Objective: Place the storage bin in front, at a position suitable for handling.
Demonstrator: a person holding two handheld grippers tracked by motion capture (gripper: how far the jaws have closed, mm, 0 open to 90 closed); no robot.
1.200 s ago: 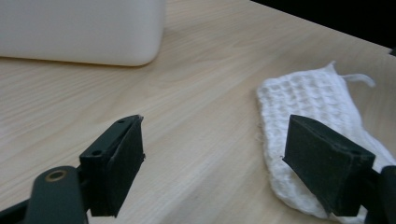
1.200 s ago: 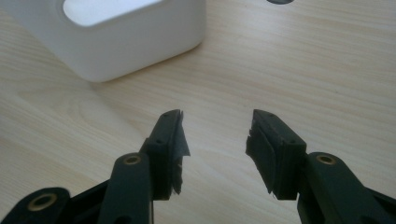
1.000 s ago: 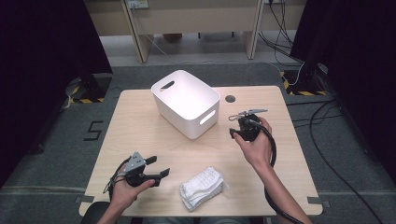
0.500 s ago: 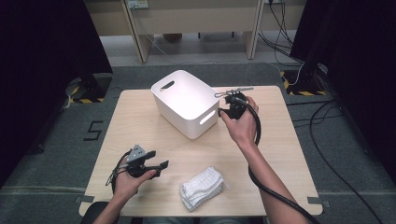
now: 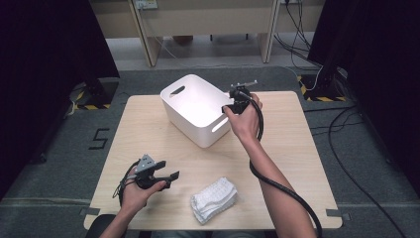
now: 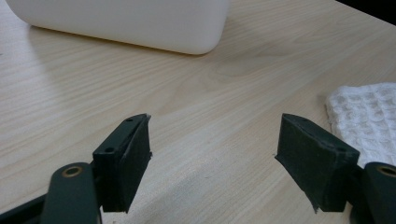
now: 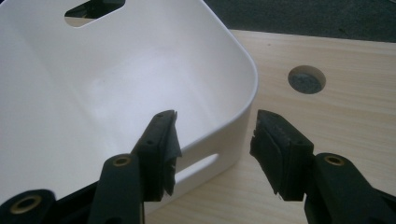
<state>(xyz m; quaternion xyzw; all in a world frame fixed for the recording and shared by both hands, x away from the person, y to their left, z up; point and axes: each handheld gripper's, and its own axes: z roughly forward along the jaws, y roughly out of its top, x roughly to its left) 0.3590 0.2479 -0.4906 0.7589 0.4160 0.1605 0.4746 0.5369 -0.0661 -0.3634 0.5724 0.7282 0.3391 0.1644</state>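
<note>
A white plastic bin [image 5: 195, 106] with slot handles stands at the back middle of the wooden table [image 5: 307, 148]. My right gripper [image 5: 233, 101] is held at its right rim. In the right gripper view this gripper [image 7: 215, 140] is open and straddles the bin's wall [image 7: 229, 123], one jaw over the inside, the other outside; the bin looks empty. A folded white waffle cloth [image 5: 214, 199] lies near the front edge. My left gripper [image 5: 166, 174] hovers open to its left, low over the table. The left gripper view has the open gripper [image 6: 217, 158] over bare wood, the cloth [image 6: 364, 116] to the right.
A round cable hole [image 7: 307, 79] sits in the tabletop just beyond the bin's right corner. The bin [image 6: 126, 18] stands ahead of the left gripper. Desks and cables [image 5: 307, 29] line the floor behind the table.
My right gripper has moved left and away from the person, from beside the bin to its right rim. The left gripper has shifted slightly and stays open.
</note>
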